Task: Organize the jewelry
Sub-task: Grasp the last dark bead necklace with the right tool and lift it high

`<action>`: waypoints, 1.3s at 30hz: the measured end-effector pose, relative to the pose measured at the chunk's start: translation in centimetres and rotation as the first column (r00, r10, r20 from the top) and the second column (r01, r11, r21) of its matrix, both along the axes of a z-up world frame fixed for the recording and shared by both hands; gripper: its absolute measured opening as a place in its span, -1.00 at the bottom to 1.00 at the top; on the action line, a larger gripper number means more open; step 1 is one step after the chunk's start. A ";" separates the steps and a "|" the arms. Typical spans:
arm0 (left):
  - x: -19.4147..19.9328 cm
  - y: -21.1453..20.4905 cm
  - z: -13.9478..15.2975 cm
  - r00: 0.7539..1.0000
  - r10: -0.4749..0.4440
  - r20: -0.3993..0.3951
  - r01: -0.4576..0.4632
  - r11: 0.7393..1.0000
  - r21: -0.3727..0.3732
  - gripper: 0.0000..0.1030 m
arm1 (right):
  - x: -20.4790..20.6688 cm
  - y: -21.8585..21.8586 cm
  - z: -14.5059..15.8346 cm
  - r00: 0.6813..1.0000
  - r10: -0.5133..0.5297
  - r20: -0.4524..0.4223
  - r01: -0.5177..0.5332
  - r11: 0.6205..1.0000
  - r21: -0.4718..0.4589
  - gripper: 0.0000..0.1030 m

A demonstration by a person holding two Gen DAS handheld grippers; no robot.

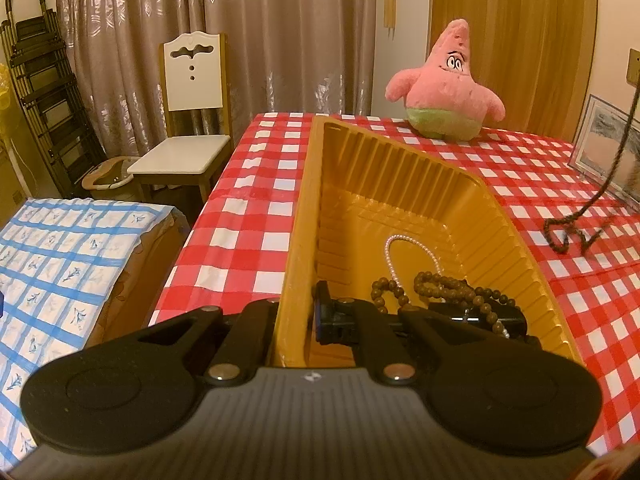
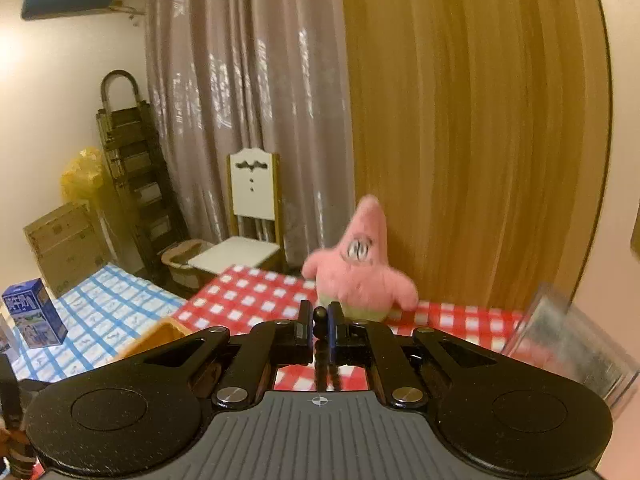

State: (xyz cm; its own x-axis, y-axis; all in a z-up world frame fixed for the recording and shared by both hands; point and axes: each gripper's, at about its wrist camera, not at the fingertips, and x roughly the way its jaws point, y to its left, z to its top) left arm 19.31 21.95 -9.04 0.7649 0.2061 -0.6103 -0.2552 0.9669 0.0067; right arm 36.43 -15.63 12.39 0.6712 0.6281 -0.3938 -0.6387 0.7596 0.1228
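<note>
A gold plastic tray (image 1: 404, 184) lies on the red-checked table (image 1: 248, 216). Inside it are a pearl necklace (image 1: 416, 246), brown bead strings (image 1: 448, 286) and a small black object (image 1: 476, 314). My left gripper (image 1: 298, 316) is shut on the tray's left wall at the near end. A dark bead necklace (image 1: 600, 184) hangs down at the right, its lower end curled on the cloth. In the right wrist view my right gripper (image 2: 319, 320) is raised above the table and shut on a dark bead of the necklace (image 2: 320, 314); the strand drops between its fingers.
A pink plush star (image 1: 444, 92) stands at the table's far edge. A clear picture frame (image 1: 604, 148) leans at the right. Left of the table are a lower blue-checked surface (image 1: 60, 260) with a blue carton (image 2: 34, 312), and a white chair (image 1: 192, 120).
</note>
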 end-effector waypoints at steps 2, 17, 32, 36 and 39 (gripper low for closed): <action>0.0 0.0 0.1 1.000 -0.003 0.007 0.003 1.000 -0.002 -0.94 | -0.7 0.0 1.8 1.000 0.016 0.018 -0.016 1.000 -0.002 -0.87; 0.1 -0.2 0.3 1.000 -0.010 0.013 0.010 1.000 -0.003 -0.94 | -4.5 2.6 10.9 0.981 0.171 0.096 -0.176 0.983 0.048 -0.87; 0.4 0.1 0.1 1.000 -0.008 0.012 0.008 1.000 -0.010 -0.94 | -5.5 9.7 14.0 0.918 0.376 0.127 -0.394 0.901 0.181 -0.87; 0.4 0.2 0.1 1.000 -0.007 0.013 0.007 1.000 -0.013 -0.94 | -5.6 12.4 13.5 0.896 0.431 0.106 -0.444 0.874 0.196 -0.87; 0.4 0.2 0.1 1.000 -0.006 0.014 0.006 1.000 -0.017 -0.94 | -5.4 14.2 12.3 0.886 0.459 0.069 -0.463 0.861 0.210 -0.87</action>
